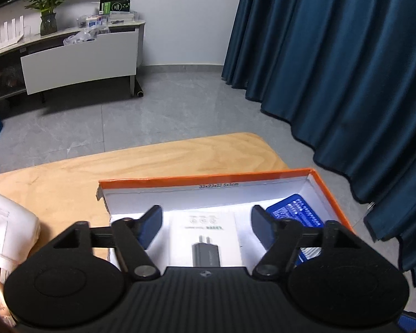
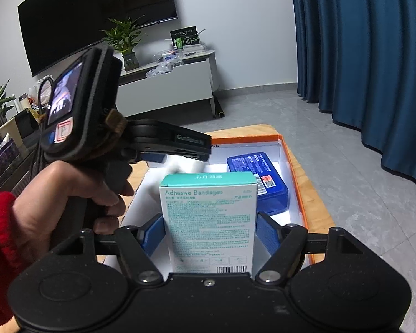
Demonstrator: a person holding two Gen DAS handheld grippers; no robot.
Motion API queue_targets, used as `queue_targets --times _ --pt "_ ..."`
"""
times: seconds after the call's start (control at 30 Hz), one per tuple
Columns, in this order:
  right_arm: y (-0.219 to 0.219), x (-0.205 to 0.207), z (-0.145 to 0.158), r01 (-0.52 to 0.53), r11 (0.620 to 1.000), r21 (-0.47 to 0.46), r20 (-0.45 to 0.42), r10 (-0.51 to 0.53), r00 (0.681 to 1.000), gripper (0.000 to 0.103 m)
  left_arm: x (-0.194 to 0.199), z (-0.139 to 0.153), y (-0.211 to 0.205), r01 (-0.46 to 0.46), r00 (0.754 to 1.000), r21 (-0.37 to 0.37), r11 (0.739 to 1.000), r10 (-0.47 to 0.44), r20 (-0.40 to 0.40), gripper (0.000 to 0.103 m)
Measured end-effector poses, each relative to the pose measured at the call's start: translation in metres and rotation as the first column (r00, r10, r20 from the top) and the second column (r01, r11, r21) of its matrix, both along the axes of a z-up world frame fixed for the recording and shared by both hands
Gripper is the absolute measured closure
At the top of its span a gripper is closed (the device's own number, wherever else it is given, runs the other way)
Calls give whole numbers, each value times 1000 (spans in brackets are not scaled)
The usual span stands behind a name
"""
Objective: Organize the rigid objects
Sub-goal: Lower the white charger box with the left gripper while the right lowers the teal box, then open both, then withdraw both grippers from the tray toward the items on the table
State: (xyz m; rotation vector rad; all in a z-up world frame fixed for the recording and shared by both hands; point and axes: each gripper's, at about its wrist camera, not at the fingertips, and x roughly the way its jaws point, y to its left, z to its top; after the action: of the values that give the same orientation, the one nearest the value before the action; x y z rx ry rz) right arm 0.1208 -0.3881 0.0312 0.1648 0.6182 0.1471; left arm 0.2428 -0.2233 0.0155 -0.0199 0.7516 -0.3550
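Note:
An orange-edged cardboard box (image 1: 208,179) with a white inside sits on the wooden table (image 1: 152,163). In it lie a white charger package (image 1: 206,236) and a blue plastic case (image 1: 296,213). My left gripper (image 1: 206,226) is open and empty, just above the charger package. My right gripper (image 2: 209,231) is shut on a teal and white Adhesive Bandages box (image 2: 209,216), held upright over the orange-edged box (image 2: 299,183) beside the blue case (image 2: 259,180). The left gripper's body (image 2: 163,138) and the hand holding it show in the right wrist view.
A white bottle (image 1: 8,230) lies on the table left of the box. Dark blue curtains (image 1: 346,69) hang to the right. A white TV cabinet (image 1: 77,55) with a plant stands at the far wall across grey floor.

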Motion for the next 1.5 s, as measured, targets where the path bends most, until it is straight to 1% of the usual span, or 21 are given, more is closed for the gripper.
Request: queue_targets --times 0.17,0.27,0.37,0.43,0.47,0.57,0.7,0.87,1.1,1.23,1.37,1.5 --pt "1 -12 8 8 1000 -1 27 -8 1000 14 -19 17 14 -18 1000 -19 1000 18 14 24" --pt "1 -22 19 14 1000 2 59 -14 998 13 -36 31 21 -27 999 -14 1000 28 23 23" --pt "2 -33 28 20 1000 1 82 -20 996 12 -58 45 27 -38 998 10 999 38 42 18" --pt "3 -39 33 19 1000 7 92 -20 996 10 -70 53 32 -55 997 8 998 55 49 13" --pt "3 -42 35 18 1000 13 93 -19 995 9 -75 56 36 -67 997 4 998 66 48 12" --pt "5 -51 41 17 1000 24 94 -19 995 9 -88 63 47 -92 995 -3 996 92 43 11" --pt "13 -60 50 -2 1000 24 100 -1 995 8 -105 68 64 -134 990 8 991 133 50 9" --pt "24 -66 58 -31 999 29 114 28 993 7 -119 71 86 -178 983 16 984 177 48 8" --pt "42 -70 64 -75 997 22 108 73 991 7 -138 74 117 -240 970 -11 971 240 46 7" --pt "51 -71 63 -97 995 17 104 95 990 7 -145 69 133 -264 964 -13 964 264 43 7" --pt "60 -69 62 -122 992 20 96 120 988 7 -148 63 151 -304 952 -24 952 305 21 7" --pt "70 -67 58 -147 989 8 87 145 986 7 -153 54 167 -320 947 -23 947 320 11 7"
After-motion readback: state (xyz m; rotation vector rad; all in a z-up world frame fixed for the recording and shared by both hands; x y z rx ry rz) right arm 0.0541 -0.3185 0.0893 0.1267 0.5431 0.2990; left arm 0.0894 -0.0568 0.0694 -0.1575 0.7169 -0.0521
